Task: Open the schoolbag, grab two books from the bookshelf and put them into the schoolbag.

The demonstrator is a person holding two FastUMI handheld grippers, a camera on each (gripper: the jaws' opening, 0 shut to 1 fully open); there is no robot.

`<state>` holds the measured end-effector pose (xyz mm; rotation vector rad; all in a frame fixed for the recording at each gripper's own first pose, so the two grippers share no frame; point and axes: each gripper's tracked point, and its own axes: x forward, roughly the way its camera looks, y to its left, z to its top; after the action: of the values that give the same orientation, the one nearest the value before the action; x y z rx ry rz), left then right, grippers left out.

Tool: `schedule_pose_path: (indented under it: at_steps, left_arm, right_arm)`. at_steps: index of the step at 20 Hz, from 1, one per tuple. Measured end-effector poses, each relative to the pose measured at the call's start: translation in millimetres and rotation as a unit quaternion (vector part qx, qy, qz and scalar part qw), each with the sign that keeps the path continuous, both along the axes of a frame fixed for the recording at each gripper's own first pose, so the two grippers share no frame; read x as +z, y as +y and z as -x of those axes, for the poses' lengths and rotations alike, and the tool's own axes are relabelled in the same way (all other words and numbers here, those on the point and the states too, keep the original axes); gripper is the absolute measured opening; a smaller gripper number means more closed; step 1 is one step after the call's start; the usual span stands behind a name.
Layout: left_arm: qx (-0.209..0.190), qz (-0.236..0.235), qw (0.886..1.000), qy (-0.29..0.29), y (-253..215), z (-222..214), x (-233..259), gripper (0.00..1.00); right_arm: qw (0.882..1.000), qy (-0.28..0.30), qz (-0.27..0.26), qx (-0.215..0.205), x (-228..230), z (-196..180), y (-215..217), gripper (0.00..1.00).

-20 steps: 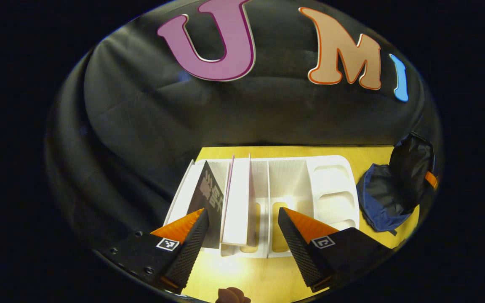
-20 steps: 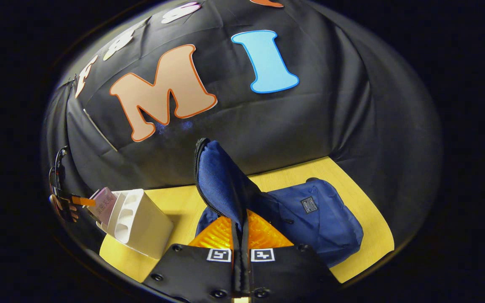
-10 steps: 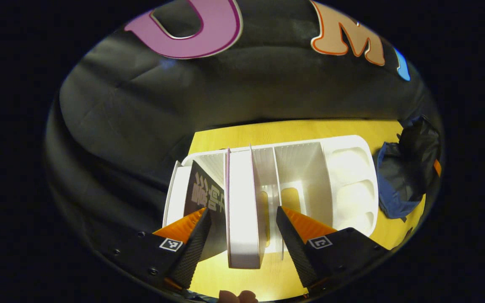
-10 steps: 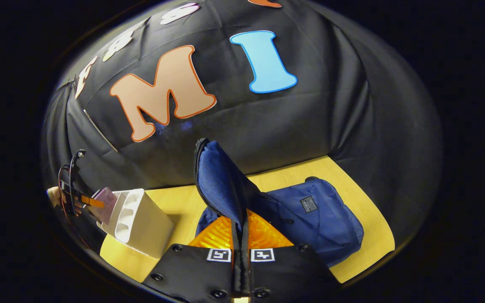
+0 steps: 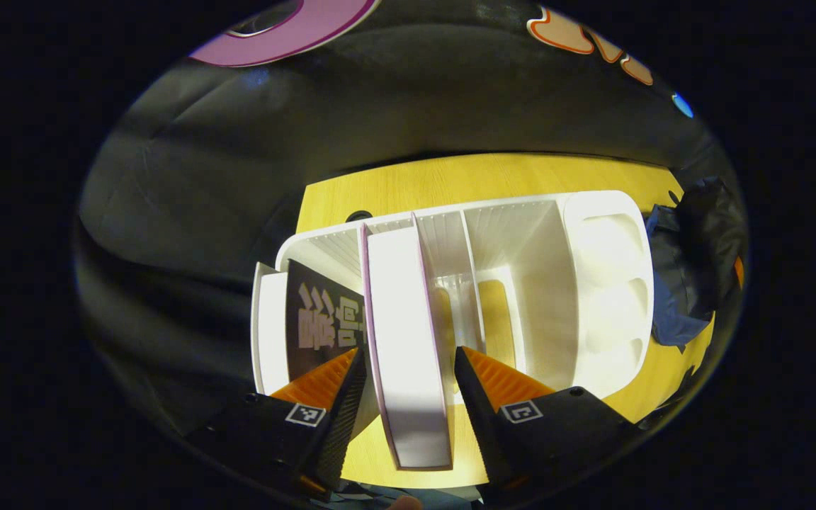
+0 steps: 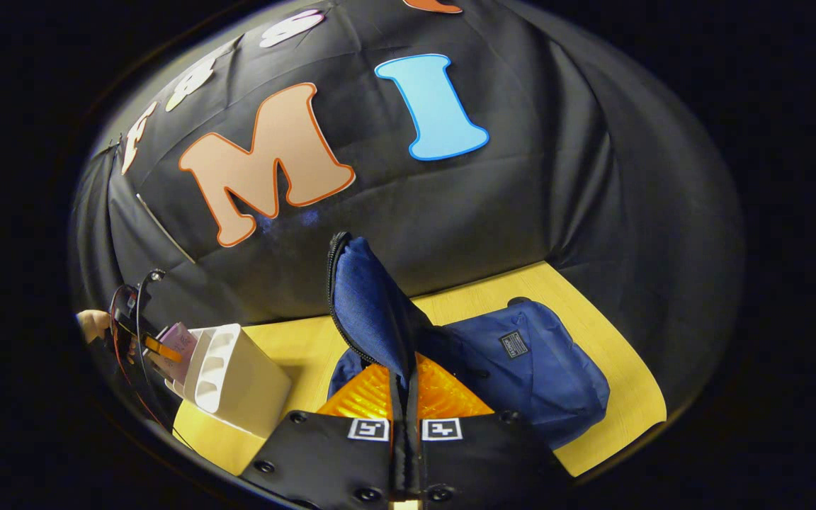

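Yellow desk [image 6: 613,397] carries the blue schoolbag [image 6: 535,382], lying flat, its flap [image 6: 369,312] lifted upright by the right claw [image 6: 404,397], whose fingers are clamped together on the fabric. White bookshelf [image 5: 592,283] stands beside it. Looking down into the shelf, the left claw [image 5: 408,386] has its fingers apart, straddling an upright white-edged book [image 5: 404,340], long axis running away from the camera; a black book [image 5: 319,319] leans alongside.
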<state>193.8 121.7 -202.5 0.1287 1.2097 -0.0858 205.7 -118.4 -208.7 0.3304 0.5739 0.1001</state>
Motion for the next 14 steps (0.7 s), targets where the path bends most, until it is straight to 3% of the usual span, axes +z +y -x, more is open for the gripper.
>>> schedule_pose_path:
  at_steps: [2, 3, 4, 5, 7, 14]
  left_arm:
    - [0.002, -0.001, 1.0, 0.017, -1.3, 2.2, -7.1, 0.69]
    - [0.003, -0.001, 1.0, 0.028, -3.3, 3.4, -9.1, 0.65]
    - [0.003, 0.001, 0.999, 0.036, -5.6, 5.0, -6.4, 0.49]
    - [-0.004, 0.016, 0.999, 0.042, -10.5, 5.5, -7.0, 0.5]
    - [-0.009, 0.024, 0.998, 0.055, -18.6, 10.1, -7.1, 0.39]
    - [-0.021, 0.019, 0.998, 0.051, -15.7, 11.4, 1.7, 0.36]
  right_arm:
    - [1.0, 0.001, 0.0, -0.001, -0.8, -0.7, -1.5, 0.0]
    - [1.0, 0.002, 0.0, -0.002, -1.6, -3.0, -2.1, 0.03]
    - [1.0, 0.003, -0.001, -0.002, -1.4, -2.3, -2.3, 0.03]
    - [1.0, 0.004, -0.002, -0.002, -1.1, -3.2, -2.6, 0.05]
    - [1.0, 0.005, -0.002, -0.002, -2.7, -3.8, -0.8, 0.0]
    - [1.0, 0.008, -0.001, -0.002, -3.0, -5.6, -1.6, 0.03]
